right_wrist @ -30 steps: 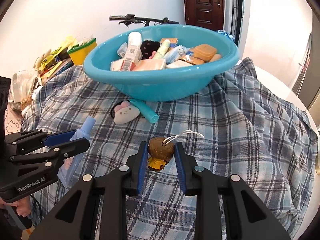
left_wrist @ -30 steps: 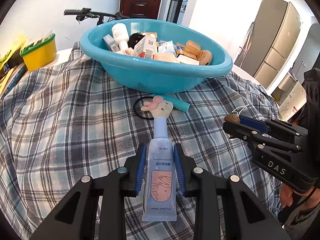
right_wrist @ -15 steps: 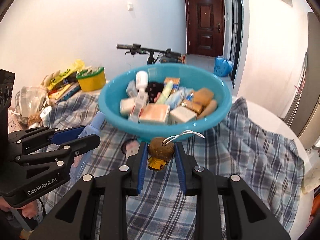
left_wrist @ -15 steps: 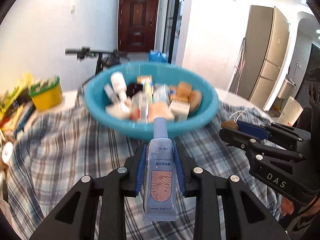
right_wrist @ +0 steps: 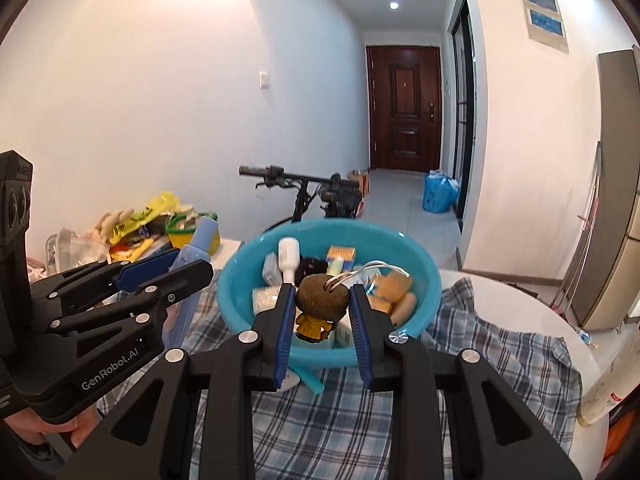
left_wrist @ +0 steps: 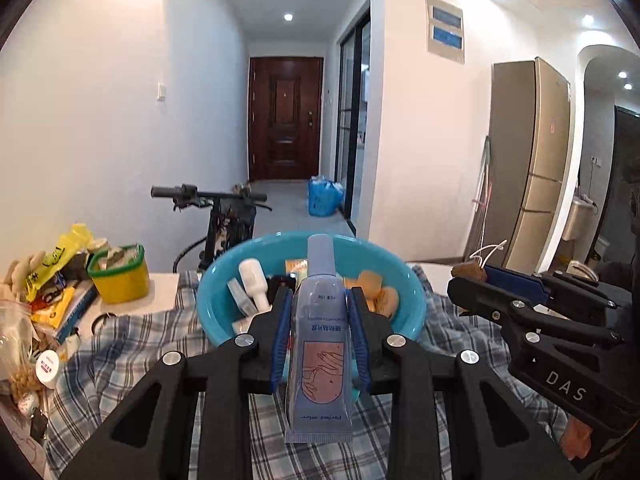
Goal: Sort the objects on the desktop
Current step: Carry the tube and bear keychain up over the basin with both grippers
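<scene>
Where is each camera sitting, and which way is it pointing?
Left wrist: sits on the left gripper, facing the blue basin and hallway; it grips a hand cream tube; the right gripper shows at right.
Right wrist: sits on the right gripper, same heading; it grips a small figurine; the left gripper and a hand show at left.
Shared: basin, bicycle, door, plaid cloth.

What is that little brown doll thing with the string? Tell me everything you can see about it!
The little figurine has a big round brown head, a small yellow-orange body and a white string loop coming out of the top of its head. It looks like hard plastic. The right gripper holds it upright off the table, its blue pads pinching the head from both sides, in front of the blue basin.
</scene>
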Motion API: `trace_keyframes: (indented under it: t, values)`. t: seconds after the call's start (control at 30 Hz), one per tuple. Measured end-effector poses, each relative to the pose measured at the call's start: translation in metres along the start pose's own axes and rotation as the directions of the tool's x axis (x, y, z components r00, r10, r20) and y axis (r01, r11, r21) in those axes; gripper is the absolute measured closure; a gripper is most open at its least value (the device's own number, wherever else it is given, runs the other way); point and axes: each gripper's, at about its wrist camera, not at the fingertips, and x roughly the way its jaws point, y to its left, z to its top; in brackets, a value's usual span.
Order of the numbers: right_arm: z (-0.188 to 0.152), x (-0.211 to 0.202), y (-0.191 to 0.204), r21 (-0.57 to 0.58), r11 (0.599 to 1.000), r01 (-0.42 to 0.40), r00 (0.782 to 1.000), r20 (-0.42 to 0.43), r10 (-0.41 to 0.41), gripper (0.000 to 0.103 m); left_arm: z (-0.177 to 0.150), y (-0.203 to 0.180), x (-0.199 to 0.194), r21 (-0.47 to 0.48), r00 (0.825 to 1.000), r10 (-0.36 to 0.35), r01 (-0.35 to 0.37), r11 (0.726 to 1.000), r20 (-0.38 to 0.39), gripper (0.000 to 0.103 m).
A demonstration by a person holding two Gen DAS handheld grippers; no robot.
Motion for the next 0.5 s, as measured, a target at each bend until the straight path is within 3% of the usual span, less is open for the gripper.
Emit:
trace_keyframes:
  t: [0.5]
  values:
    - [0.039,-0.041,0.004,-0.018,1.000,-0.015,0.990,0.141,0.017,0.077,0.042,-0.005,-0.046,0.003,0.993,-0.001,0.001,1.000,0.119,0.073]
